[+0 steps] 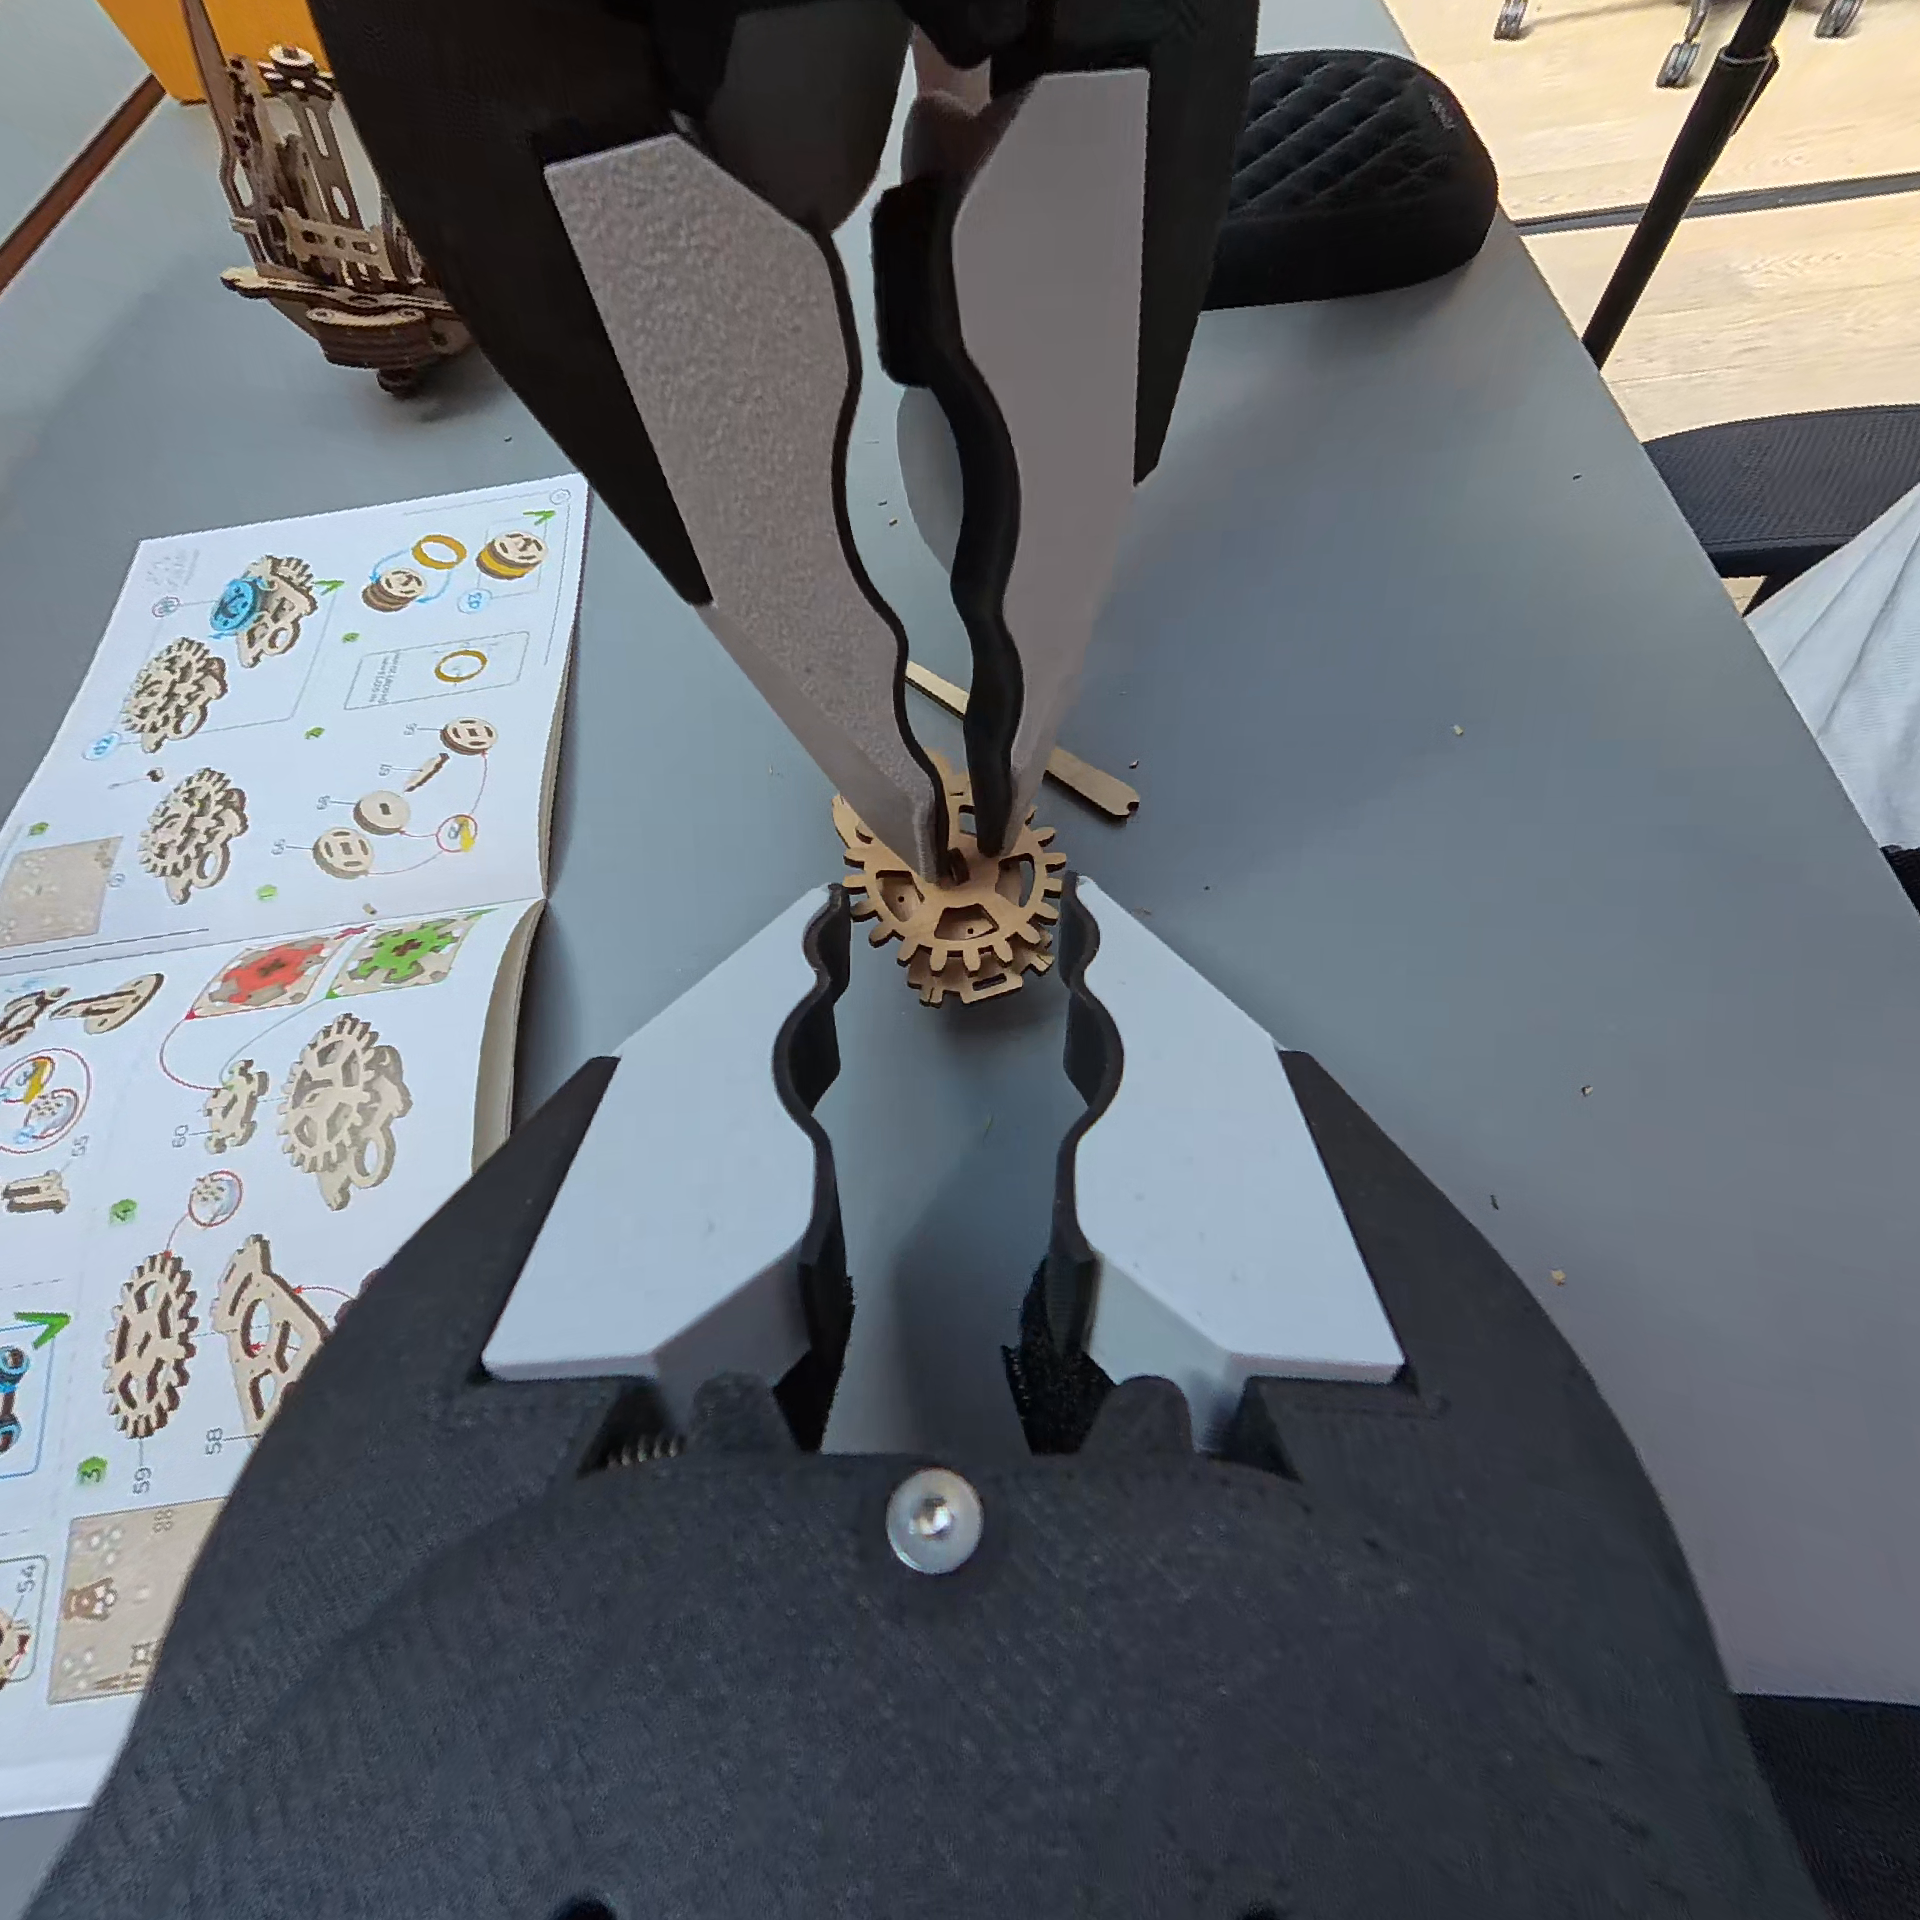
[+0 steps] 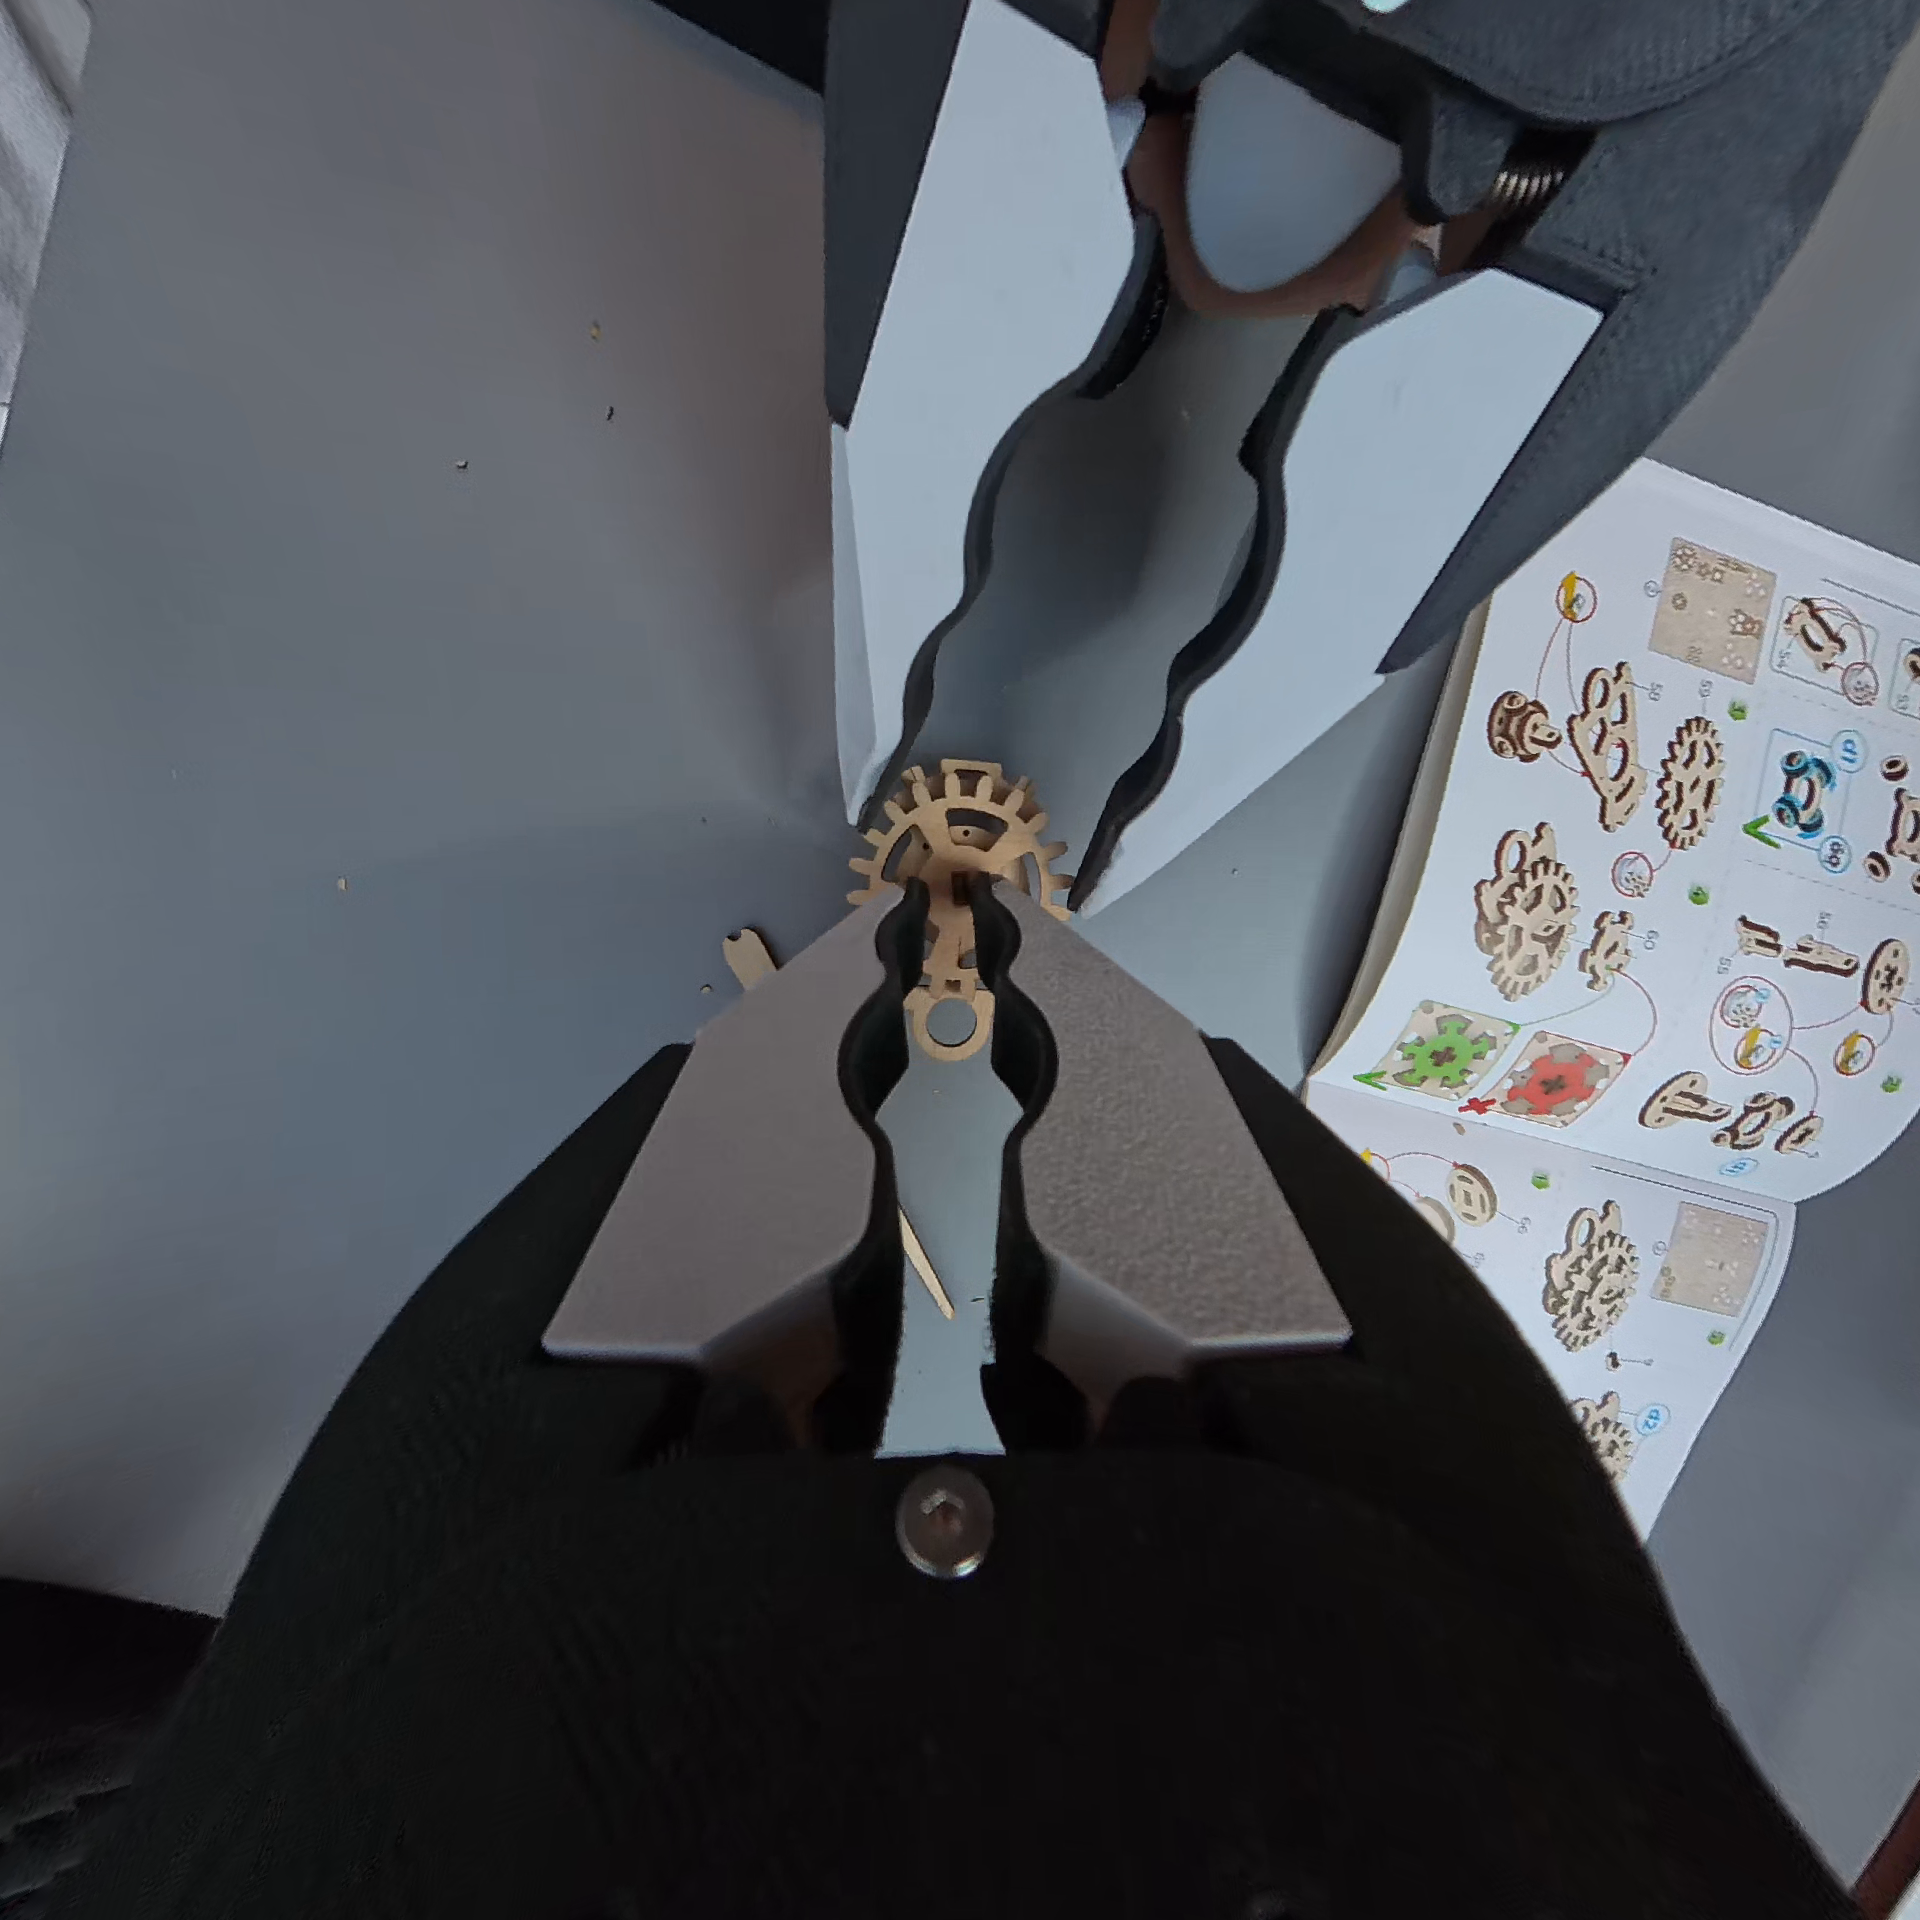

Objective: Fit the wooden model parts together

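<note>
On the far left of the grey worktop (image 1: pixel 1403 831) stands a part-built wooden model (image 1: pixel 322 239), and nearer lies the open instruction booklet (image 1: pixel 281 935). Right of the booklet, at centre, the wooden gear stack (image 1: pixel 961 925) rests on the worktop. The left tongs (image 1: pixel 951 914) stand spread wide, one tip on either side of the gears, and I cannot tell if they touch. The right tongs (image 2: pixel 948 940) come in from opposite, nearly closed on a small looped wooden link (image 2: pixel 948 997), whose far end meets the gear hub. Just right of the gears lies a flat wooden stick (image 1: pixel 1081 779).

The link looks only partly seated, I judge. Since the left tongs do not clamp the gears, a push from the right could slide or tip the stack. Pressing off-line might snap the thin link or jam it crooked in its slot.
</note>
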The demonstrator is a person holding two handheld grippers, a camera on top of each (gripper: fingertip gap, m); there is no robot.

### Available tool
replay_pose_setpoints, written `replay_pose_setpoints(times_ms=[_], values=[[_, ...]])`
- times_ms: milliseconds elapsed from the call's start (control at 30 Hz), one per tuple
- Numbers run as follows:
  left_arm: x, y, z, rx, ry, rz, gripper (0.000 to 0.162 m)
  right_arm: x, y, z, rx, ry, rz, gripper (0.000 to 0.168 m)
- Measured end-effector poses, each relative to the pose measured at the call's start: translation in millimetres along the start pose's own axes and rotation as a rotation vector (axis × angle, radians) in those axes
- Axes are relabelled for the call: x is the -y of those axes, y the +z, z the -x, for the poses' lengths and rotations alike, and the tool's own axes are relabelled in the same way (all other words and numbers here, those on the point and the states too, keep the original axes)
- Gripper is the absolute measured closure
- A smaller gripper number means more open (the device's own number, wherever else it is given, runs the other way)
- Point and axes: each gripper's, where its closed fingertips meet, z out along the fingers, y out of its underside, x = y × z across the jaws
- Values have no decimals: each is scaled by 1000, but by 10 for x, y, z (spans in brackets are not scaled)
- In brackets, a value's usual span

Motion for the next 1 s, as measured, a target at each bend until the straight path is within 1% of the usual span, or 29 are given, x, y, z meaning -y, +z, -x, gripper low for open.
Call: replay_pose_setpoints(times_ms=[100,333,600,800,833,900,1000], values=[[-3,4,0,2,3,4,124,-27,-9,-26,-14,-26,60,161],[-1,3,10,7,0,3,124,-27,-6,-43,-14,-62,107,162],[-4,5,23,10,-6,4,124,-24,-2,-42,-43,-110,114,166],[-7,11,19,10,0,5,125,-15,6,-11,-8,-105,94,165],[-6,11,21,11,0,4,125,0,12,0,0,-100,85,162],[-3,10,28,14,-2,2,125,27,25,-3,-3,-95,81,164],[-1,7,27,13,-2,-1,125,-12,8,-21,-18,-111,133,166]])
